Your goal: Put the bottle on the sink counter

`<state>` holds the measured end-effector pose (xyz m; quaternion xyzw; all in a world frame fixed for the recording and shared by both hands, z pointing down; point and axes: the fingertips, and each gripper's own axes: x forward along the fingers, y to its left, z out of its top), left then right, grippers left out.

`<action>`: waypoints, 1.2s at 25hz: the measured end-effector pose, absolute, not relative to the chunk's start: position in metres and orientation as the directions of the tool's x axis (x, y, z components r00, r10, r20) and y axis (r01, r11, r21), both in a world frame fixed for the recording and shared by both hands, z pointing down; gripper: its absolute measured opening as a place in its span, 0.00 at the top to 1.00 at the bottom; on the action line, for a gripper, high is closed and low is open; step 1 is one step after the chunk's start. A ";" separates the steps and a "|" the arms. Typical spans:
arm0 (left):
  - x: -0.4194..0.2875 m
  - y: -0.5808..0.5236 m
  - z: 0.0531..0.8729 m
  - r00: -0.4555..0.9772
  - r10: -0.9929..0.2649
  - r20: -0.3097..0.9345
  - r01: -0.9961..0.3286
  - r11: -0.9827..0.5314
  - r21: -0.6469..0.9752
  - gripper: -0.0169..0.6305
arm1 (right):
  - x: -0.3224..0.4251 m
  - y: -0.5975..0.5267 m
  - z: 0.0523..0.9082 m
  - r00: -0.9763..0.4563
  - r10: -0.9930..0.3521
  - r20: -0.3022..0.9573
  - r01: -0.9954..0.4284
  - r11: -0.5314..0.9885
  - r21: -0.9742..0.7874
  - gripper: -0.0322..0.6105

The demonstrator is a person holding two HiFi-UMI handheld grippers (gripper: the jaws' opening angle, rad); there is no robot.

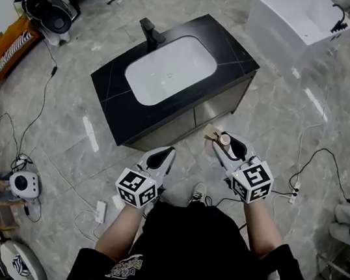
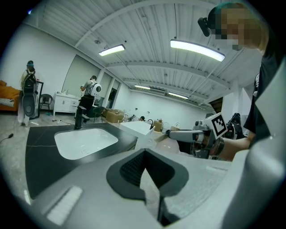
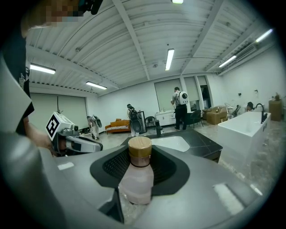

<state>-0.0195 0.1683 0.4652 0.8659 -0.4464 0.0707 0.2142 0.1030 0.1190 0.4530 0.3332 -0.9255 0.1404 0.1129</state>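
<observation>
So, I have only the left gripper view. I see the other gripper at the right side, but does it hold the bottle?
Observer: Yes. The right gripper view shows the right gripper shut on a pale pink bottle, upright.
Operator: Is it above the counter already?
Observer: Not yet. In the head view it is beside the cabinet front, off the black counter.
Operator: Is the bottle closed?
Observer: Yes, a wooden-looking cap sits on it.
</observation>
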 end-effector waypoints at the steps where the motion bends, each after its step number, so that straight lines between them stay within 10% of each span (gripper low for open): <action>1: -0.019 0.167 0.463 0.587 -0.747 0.313 -0.807 -0.507 0.303 0.97 | 0.104 0.119 0.452 -0.755 -0.583 0.300 -0.646 0.740 -0.186 0.69; 30: -0.029 0.117 0.461 0.598 -0.738 0.312 -0.799 -0.521 0.300 0.97 | 0.095 0.076 0.455 -0.752 -0.584 0.306 -0.651 0.730 -0.207 0.69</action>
